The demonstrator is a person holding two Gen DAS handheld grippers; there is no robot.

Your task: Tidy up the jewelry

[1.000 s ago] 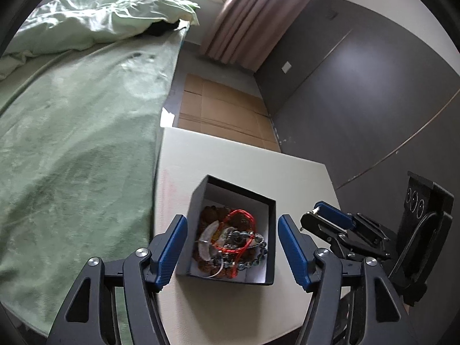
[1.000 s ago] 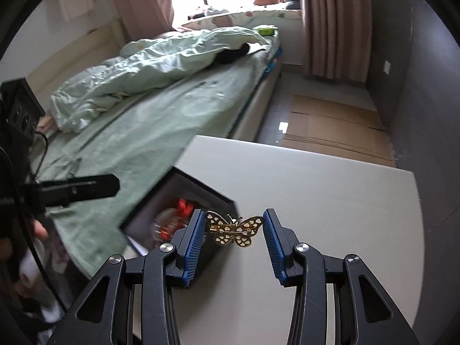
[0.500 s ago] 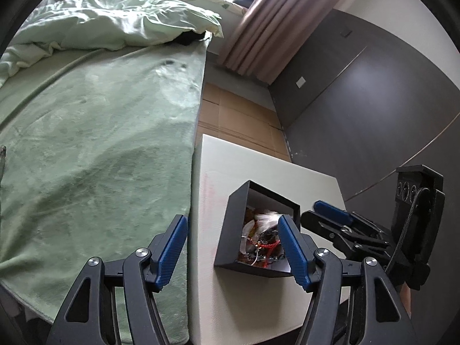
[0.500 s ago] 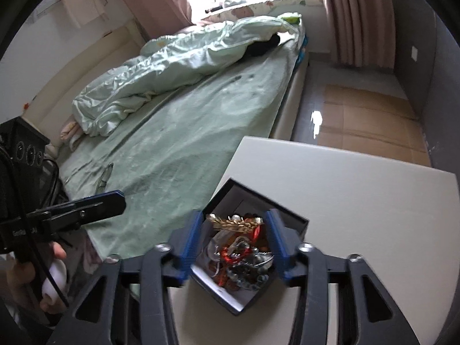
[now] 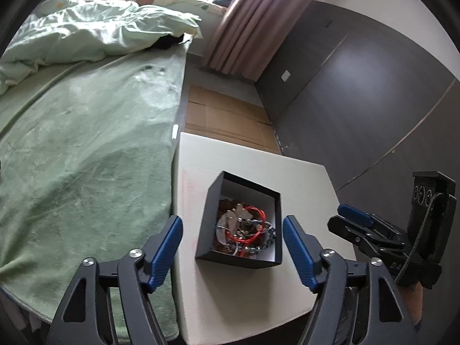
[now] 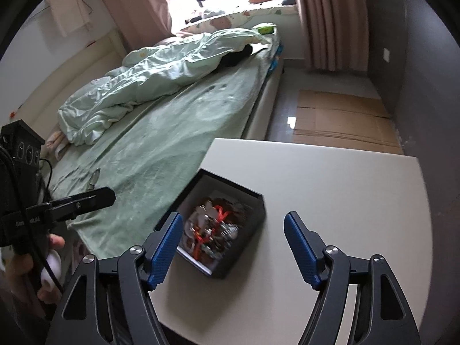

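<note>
Near the bed-side edge of the white table (image 5: pixel 247 296) sits the black box (image 5: pixel 240 218), jewelry (image 5: pixel 244 227) heaped inside. Left gripper (image 5: pixel 233 248) hangs over the box, jaws wide and empty; right gripper (image 6: pixel 233 245), jaws just opened, holds nothing. Box's long axis runs from the near edge toward the far one. Risk — a jaw could snag the red cord (image 5: pixel 253 224) and drag the tangle out, or nudge the box toward the bed (image 5: pixel 86 143).

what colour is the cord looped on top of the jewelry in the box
Red. The cord lies on the tangle inside the black box; the left wrist view shows it best.
</note>
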